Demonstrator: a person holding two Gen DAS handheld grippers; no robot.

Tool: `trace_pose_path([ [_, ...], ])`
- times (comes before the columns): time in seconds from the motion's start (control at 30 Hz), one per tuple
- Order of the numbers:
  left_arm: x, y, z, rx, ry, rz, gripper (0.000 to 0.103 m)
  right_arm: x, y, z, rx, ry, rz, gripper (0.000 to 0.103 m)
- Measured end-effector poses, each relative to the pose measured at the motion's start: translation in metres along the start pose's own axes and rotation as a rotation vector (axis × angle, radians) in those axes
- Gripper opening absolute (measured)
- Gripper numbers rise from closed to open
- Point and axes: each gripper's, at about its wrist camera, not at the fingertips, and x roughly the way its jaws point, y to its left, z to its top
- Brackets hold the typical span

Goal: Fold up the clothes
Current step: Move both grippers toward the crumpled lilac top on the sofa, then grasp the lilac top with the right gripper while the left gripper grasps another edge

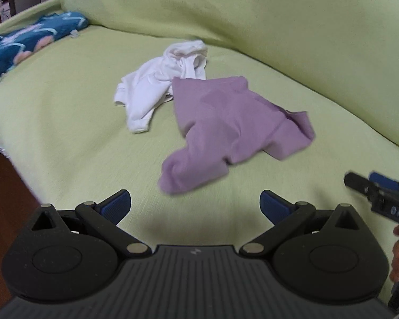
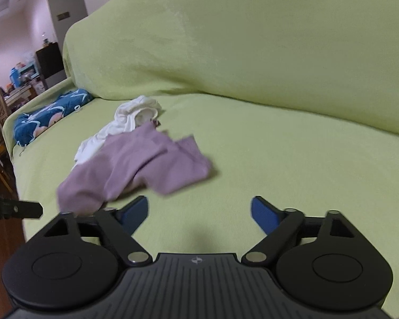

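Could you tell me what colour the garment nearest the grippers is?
The garment is lilac purple; the left wrist view shows it best.

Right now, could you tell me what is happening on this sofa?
A person is about to fold clothes with two handheld grippers. The left gripper and right gripper both hang open and empty over the green sofa cover. A crumpled purple garment lies unfolded, overlapping a white garment. A blue patterned cloth sits at the far end.

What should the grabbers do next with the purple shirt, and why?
Probably reach the left gripper forward to the purple shirt's nearest corner. Both it and the right gripper are open and empty, and the shirt lies crumpled, overlapping the white garment.
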Motion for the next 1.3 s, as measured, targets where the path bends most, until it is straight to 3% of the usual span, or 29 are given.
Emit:
trace_pose_path([
  [0.2,0.043,-0.012,0.024,0.029,-0.014,-0.021,0.102,0.074,-0.012,0.027,-0.087,-0.021,0.021,0.075],
  [0.23,0.047,-0.018,0.026,0.052,-0.026,-0.023,0.101,0.086,-0.013,0.029,-0.104,-0.018,0.03,0.07],
  [0.3,0.054,-0.031,0.031,0.102,-0.051,-0.028,0.097,0.099,-0.015,0.029,-0.135,0.002,0.075,0.049],
  [0.37,0.063,-0.047,0.035,0.171,-0.078,-0.029,0.091,0.111,-0.022,0.029,-0.108,0.032,0.131,0.001],
  [0.5,0.077,-0.082,0.04,0.294,-0.149,-0.017,0.087,0.101,-0.051,0.027,0.028,0.002,0.228,0.001],
  [0.6,0.086,-0.1,0.042,0.349,-0.176,-0.06,0.079,0.092,-0.062,0.028,0.066,0.003,0.278,0.001],
  [0.73,0.097,-0.113,0.043,0.402,-0.213,-0.003,0.078,0.092,-0.061,0.032,0.069,-0.002,0.301,0.001],
  [0.77,0.101,-0.113,0.044,0.408,-0.218,0.021,0.075,0.093,-0.063,0.032,0.082,-0.001,0.308,0.001],
  [0.83,0.113,-0.11,0.047,0.422,-0.2,0.023,0.053,0.095,-0.066,0.031,0.107,0.002,0.323,0.002],
  [0.9,0.122,-0.108,0.046,0.445,-0.165,-0.004,0.047,0.097,-0.069,0.031,0.133,0.008,0.334,0.003],
  [0.97,0.123,-0.109,0.041,0.485,-0.184,-0.011,0.046,0.1,-0.071,0.031,0.155,0.013,0.338,0.008],
  [1.07,0.119,-0.107,0.039,0.496,-0.209,-0.042,0.055,0.103,-0.071,0.03,0.177,0.017,0.339,0.008],
  [1.2,0.118,-0.111,0.035,0.522,-0.215,-0.052,0.054,0.105,-0.068,0.032,0.18,0.018,0.335,0.009],
  [1.27,0.124,-0.113,0.035,0.533,-0.203,-0.028,0.04,0.106,-0.068,0.031,0.175,0.016,0.335,0.008],
  [1.3,0.128,-0.113,0.035,0.529,-0.195,-0.008,0.027,0.107,-0.067,0.031,0.173,0.018,0.335,0.008],
])
